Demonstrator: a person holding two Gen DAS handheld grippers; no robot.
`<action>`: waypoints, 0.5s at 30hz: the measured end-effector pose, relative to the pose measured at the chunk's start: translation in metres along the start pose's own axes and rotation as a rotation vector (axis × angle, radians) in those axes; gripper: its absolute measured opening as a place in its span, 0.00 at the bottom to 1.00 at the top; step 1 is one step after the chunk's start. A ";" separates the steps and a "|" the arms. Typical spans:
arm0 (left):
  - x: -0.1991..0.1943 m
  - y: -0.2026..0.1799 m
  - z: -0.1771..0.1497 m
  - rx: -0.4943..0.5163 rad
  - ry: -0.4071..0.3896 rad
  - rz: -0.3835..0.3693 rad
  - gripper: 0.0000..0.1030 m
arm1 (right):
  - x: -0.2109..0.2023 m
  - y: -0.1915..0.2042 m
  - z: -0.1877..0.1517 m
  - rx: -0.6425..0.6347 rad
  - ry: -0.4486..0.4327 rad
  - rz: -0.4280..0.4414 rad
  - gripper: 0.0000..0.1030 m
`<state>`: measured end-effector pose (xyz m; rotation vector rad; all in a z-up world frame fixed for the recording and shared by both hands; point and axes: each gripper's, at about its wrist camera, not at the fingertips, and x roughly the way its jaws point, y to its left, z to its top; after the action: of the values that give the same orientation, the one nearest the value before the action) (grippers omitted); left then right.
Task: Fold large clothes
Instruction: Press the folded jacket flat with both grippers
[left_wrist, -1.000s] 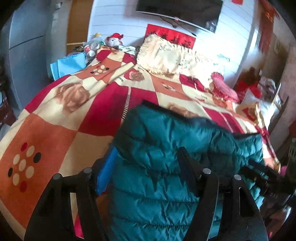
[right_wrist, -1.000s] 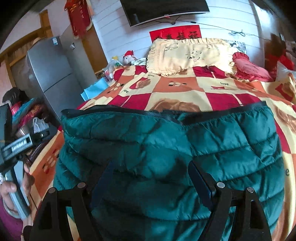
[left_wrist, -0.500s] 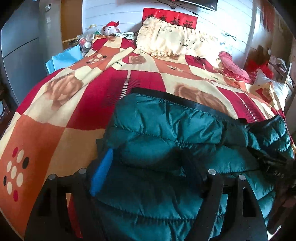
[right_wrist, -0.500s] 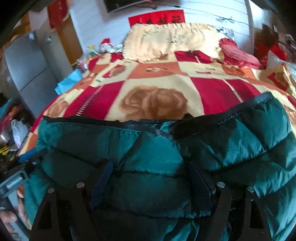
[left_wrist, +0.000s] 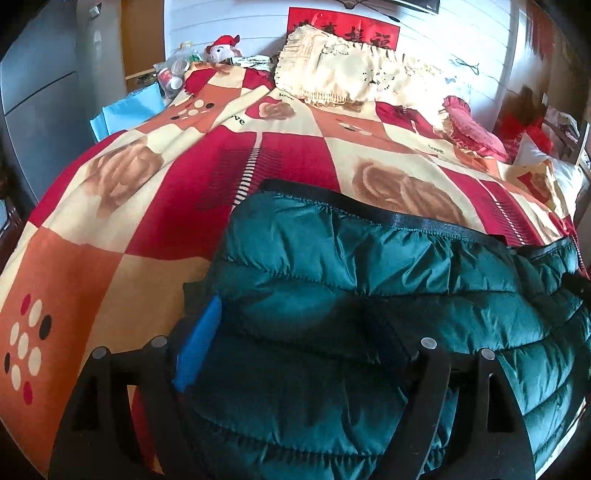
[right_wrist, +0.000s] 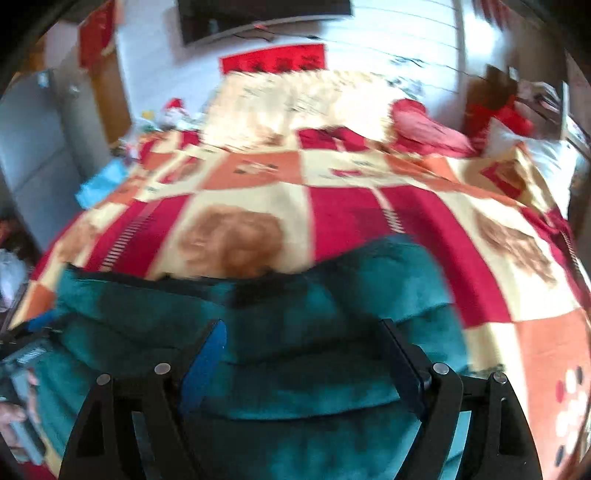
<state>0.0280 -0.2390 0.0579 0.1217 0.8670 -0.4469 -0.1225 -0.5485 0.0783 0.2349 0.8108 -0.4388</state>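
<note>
We are laying the folded green puffer jacket (left_wrist: 369, 295) down on the bed (left_wrist: 110, 240), where it is filling the lower centre and lower right of the left view, its dark hem edge turned toward the pillows. We judge that one fold is just finished and that we are letting go. The left hand-held gripper (left_wrist: 295, 332) is standing wide, its jaws having just been opening, with the jacket bulging between them but not pinched. The right hand-held gripper (right_wrist: 303, 347) is also spread wide over the jacket, although the blur is hiding any contact. Next, we think, both must be lifting clear and seeking a side edge for another fold.
</note>
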 end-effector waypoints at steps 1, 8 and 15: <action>0.002 0.000 0.000 0.000 0.002 -0.002 0.79 | 0.005 -0.007 -0.001 0.008 0.016 -0.012 0.79; 0.014 0.000 0.002 -0.014 0.009 -0.005 0.83 | 0.045 -0.039 -0.017 0.108 0.099 -0.012 0.81; -0.016 -0.002 -0.007 0.030 -0.026 0.040 0.83 | 0.020 -0.031 -0.022 0.079 0.039 -0.026 0.81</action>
<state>0.0128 -0.2336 0.0657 0.1598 0.8309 -0.4236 -0.1389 -0.5735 0.0472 0.3076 0.8366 -0.4930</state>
